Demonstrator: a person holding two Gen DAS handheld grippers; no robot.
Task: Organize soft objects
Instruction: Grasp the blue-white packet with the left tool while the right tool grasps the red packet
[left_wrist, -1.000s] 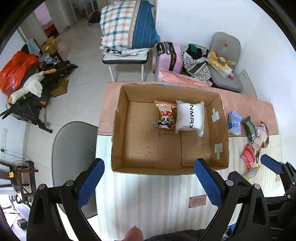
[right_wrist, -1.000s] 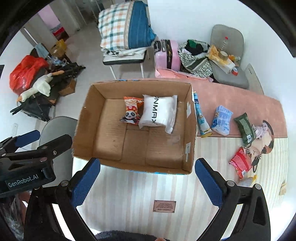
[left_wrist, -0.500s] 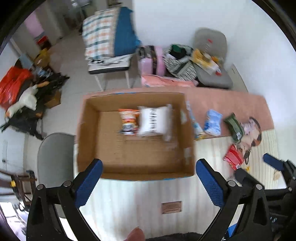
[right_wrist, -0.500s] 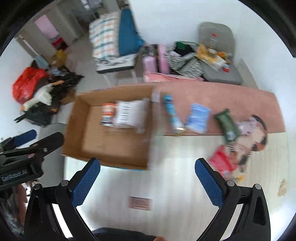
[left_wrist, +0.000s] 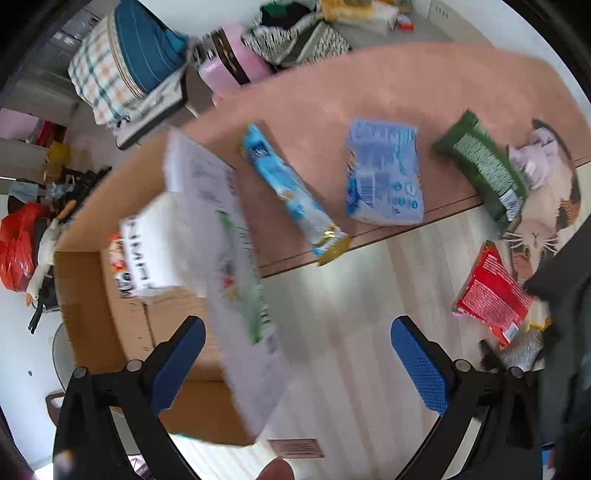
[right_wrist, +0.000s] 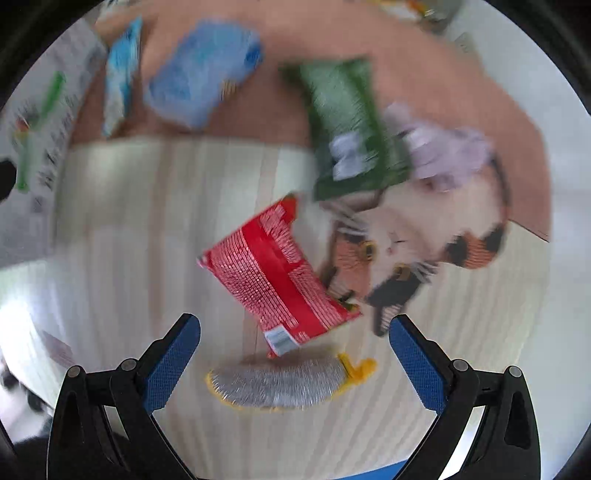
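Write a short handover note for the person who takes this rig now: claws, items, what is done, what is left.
Left claw: open, empty, over the table by the cardboard box.
Right claw: open, empty, above the silver pouch and red packet.
Done: white pack and a panda snack are in the box.
Left: long blue packet, light blue pack, green packet, red packet and silver pouch lie on the table.
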